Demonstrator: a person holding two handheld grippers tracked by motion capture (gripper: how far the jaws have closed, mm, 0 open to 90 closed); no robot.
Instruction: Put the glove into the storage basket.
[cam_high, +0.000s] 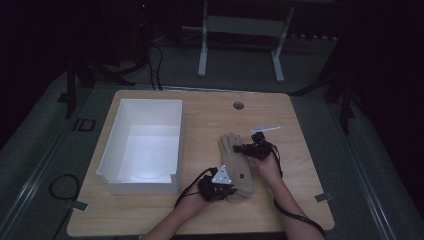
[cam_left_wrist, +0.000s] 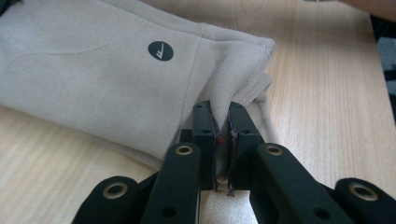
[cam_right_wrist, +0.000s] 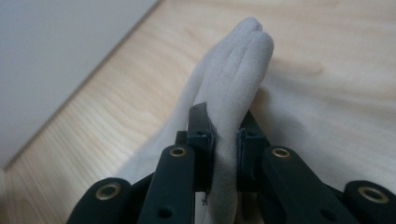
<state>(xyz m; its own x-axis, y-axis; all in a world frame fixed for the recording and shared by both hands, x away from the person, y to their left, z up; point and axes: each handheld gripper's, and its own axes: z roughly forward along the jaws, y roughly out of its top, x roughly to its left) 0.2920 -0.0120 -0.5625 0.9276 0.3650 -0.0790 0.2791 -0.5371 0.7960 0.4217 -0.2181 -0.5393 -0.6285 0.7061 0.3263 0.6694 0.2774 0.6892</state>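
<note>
A: Where is the glove (cam_high: 236, 167) right now?

B: It lies on the desk (cam_high: 295, 200), just right of the white box (cam_high: 144, 145), between the two hands. The left claw (cam_left_wrist: 222, 140) is nearly closed, pinching a fold of cloth at the cuff corner. The right claw (cam_right_wrist: 225, 135) is clamped on a raised ridge of fabric near the finger end.

A: What could go wrong?

B: Both grips are thin pinches of soft fleece. If the hands pull apart or lift unevenly, I'd guess the fold slides out of one claw and the glove flops down, or hangs from one end and drags on the desk. The cuff's small loop (cam_left_wrist: 261, 100) could also snag.

A: Which way does it point?

B: In the high view its long axis runs near to far, tilted slightly left. The cuff is toward the person, the fingers point toward the far edge.
</note>
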